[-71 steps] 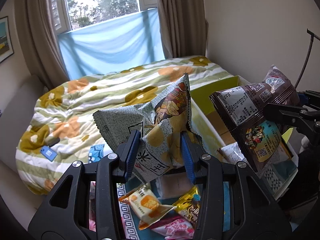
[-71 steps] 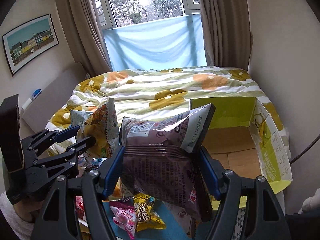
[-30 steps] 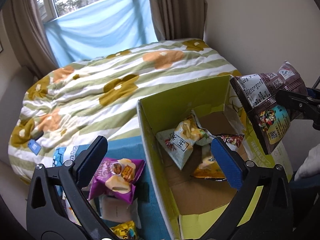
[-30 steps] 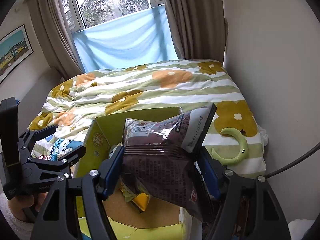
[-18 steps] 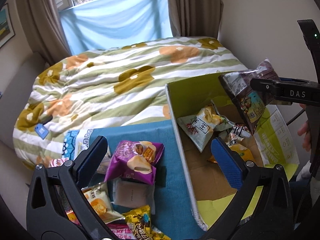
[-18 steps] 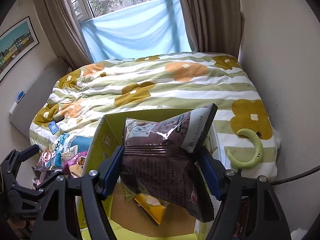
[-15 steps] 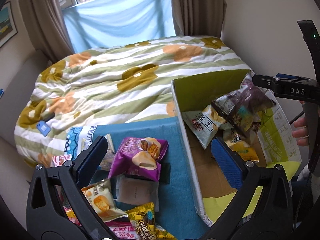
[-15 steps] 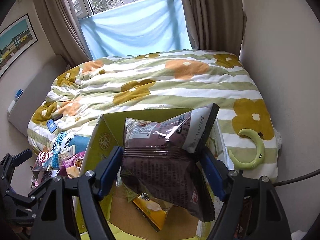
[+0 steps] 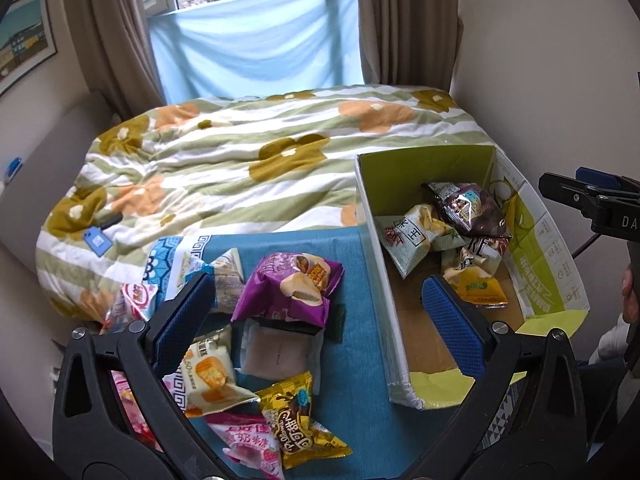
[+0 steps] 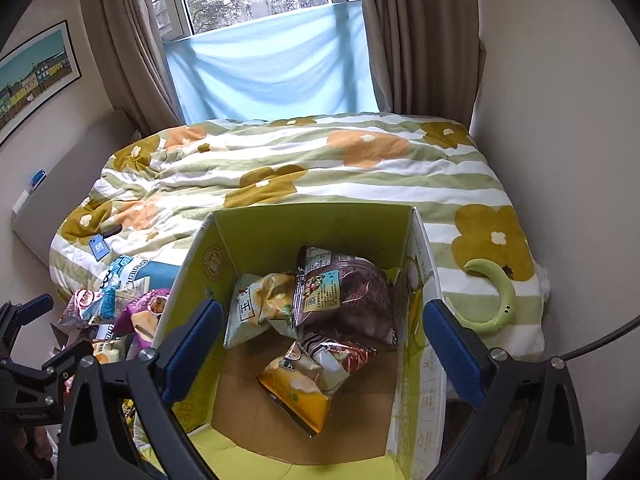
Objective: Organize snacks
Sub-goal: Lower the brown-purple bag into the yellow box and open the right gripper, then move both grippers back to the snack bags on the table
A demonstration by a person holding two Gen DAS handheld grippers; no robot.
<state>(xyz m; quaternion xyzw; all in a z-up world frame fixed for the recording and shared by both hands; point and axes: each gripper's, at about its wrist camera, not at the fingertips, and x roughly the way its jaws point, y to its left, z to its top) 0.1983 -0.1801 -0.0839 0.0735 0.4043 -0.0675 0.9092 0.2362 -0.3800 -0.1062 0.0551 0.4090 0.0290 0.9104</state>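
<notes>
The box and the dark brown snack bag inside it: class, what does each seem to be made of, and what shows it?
Box: likely cardboard, brown raw floor, printed green walls, folded flaps.
Dark brown snack bag: probably plastic film, glossy, with crinkles catching light.

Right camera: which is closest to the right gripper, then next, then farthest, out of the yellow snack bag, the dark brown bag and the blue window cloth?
From the right gripper:
1. Yellow snack bag, low in the box, just ahead.
2. Dark brown bag, on the pile toward the back of the box.
3. Blue window cloth, beyond the bed.
</notes>
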